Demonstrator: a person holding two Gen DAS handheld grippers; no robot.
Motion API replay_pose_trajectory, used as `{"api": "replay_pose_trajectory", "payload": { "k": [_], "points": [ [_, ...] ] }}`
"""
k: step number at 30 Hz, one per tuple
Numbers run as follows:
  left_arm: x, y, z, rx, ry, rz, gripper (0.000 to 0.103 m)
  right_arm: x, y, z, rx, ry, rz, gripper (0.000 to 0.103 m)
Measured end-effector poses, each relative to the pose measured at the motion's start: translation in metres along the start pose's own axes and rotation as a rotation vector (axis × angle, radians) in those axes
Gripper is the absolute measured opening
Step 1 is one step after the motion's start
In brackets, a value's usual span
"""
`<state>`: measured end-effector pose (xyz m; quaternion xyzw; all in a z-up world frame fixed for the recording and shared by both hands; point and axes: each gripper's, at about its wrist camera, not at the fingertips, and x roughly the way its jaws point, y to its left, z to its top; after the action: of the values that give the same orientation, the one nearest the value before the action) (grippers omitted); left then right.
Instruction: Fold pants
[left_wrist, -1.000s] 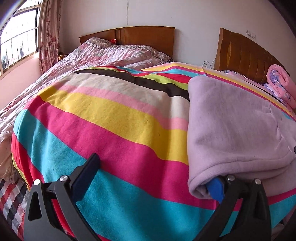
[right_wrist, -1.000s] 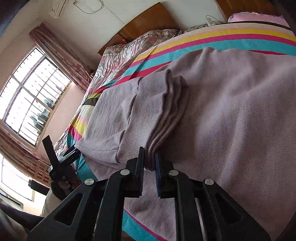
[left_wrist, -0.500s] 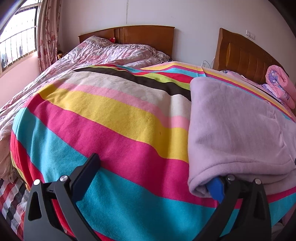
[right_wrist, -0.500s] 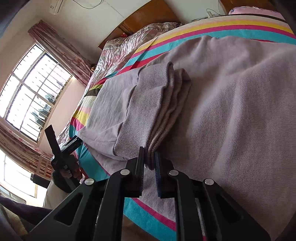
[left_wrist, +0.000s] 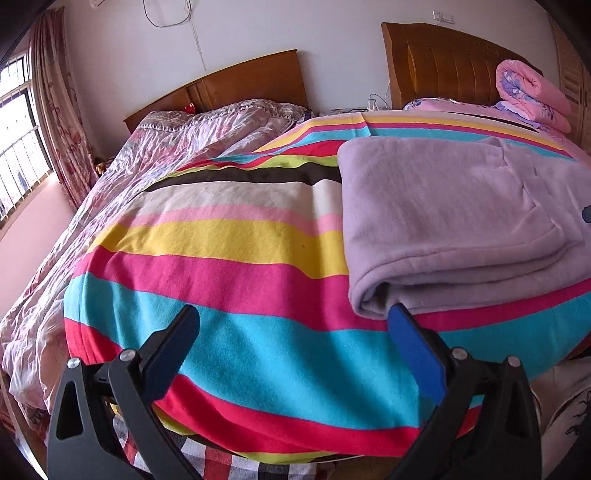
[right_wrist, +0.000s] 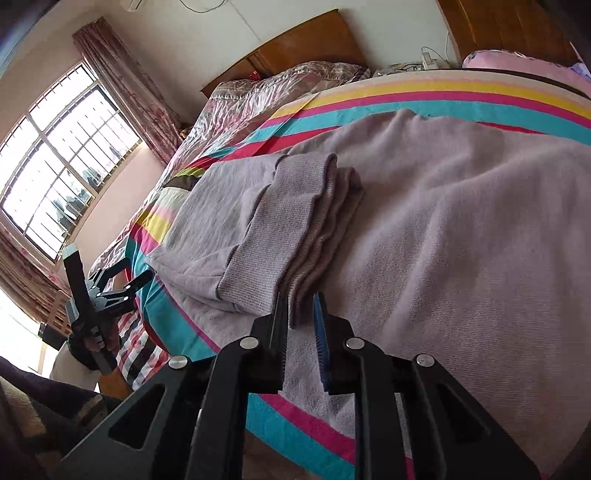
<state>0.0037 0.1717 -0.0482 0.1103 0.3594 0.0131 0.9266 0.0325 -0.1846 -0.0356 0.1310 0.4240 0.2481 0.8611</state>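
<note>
On the striped blanket (left_wrist: 236, 258) that covers the bed, the lilac pants (left_wrist: 443, 221) lie folded near the front edge, their ribbed cuffs (right_wrist: 295, 236) stacked on top of the fold. My right gripper (right_wrist: 301, 325) has just been opening, its jaws now parted a little with the cuff edges just ahead of the tips and nothing pressed between them. My left gripper (left_wrist: 291, 343) stands wide open and empty, just beside the folded corner

1 pants (left_wrist: 443, 206), 2 headboards (left_wrist: 236, 86), 1 striped blanket (left_wrist: 221, 266)
</note>
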Motion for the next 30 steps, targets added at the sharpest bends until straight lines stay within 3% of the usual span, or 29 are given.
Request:
{"api": "replay_pose_trajectory", "payload": {
  "k": [2,4,6,8,11,14,16,18,21,23,27,30],
  "points": [
    [-0.024,0.015,0.021,-0.048,-0.073,-0.005,0.102,-0.004,0.003,0.02,-0.058,-0.036,-0.03,0.056],
    [-0.038,0.025,0.059,-0.121,-0.174,-0.002,0.102,0.006,0.017,0.042,-0.172,-0.06,-0.044,0.057],
    [-0.033,0.019,0.104,-0.169,-0.229,-0.087,0.102,0.028,0.038,0.064,-0.306,-0.063,-0.078,0.057],
    [-0.005,-0.007,0.145,-0.185,-0.199,-0.191,0.102,0.058,0.054,0.079,-0.404,-0.03,-0.094,0.057],
    [0.057,-0.059,0.172,-0.113,-0.088,-0.273,0.102,0.094,0.067,0.086,-0.491,0.025,-0.129,0.057],
    [0.119,-0.092,0.164,-0.032,0.065,-0.18,0.101,0.118,0.055,0.078,-0.514,0.101,-0.171,0.06],
    [0.146,-0.098,0.148,-0.015,0.131,-0.157,0.102,0.117,0.043,0.074,-0.497,0.084,-0.13,0.064],
    [0.147,-0.094,0.143,-0.033,0.124,-0.161,0.102,0.115,0.036,0.078,-0.454,0.09,-0.107,0.067],
    [0.15,-0.094,0.141,-0.039,0.132,-0.144,0.102,0.102,0.043,0.08,-0.47,0.049,-0.188,0.069],
    [0.148,-0.095,0.14,-0.034,0.122,-0.128,0.102,0.089,0.05,0.075,-0.48,0.038,-0.141,0.069],
    [0.147,-0.098,0.14,-0.012,0.11,-0.099,0.102,0.095,0.058,0.044,-0.539,0.14,-0.133,0.07],
    [0.148,-0.095,0.141,-0.023,0.113,-0.112,0.102,0.091,0.044,0.038,-0.459,0.14,-0.13,0.075]
  ]
}}
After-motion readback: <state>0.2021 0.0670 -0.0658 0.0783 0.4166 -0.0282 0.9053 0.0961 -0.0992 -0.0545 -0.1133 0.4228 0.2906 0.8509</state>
